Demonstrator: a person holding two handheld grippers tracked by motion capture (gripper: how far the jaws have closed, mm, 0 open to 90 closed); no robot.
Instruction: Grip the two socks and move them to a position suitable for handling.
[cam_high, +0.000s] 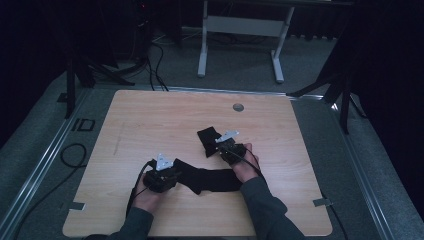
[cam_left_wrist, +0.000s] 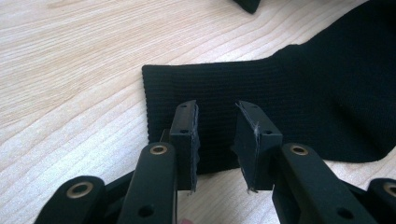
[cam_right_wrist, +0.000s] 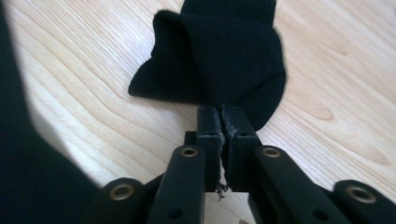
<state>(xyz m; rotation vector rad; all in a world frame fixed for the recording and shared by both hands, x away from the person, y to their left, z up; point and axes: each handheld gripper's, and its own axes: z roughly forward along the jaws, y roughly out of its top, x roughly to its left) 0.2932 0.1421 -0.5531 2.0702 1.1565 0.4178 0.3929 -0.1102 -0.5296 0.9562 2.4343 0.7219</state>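
Wood, pale and streaked with a light grain, makes up the table I work over; its corners are rounded and a small round grey grommet sits near its far edge. Around it I see grey carpet, a metal floor rail along each side, a white desk frame beyond, and dark tripod legs fading into a black, unlit room.

Next in size is the long black sock, a soft ribbed knit lying flat across the near middle of the table. My left gripper's view shows its straight cuff edge and fine ribbing clearly. A shorter black sock lies just beyond it, bunched and folded over itself, with a rounded fold standing up off the wood.

My left gripper rests at the long sock's cuff end; its jaws stand partly apart above the fabric, pads clear of it, holding nothing. My right gripper has its jaws pressed together on the near edge of the bunched sock, a pinch of knit caught between the frayed pads.

How the two socks meet beneath my right hand I cannot make out; it is all black on black there.
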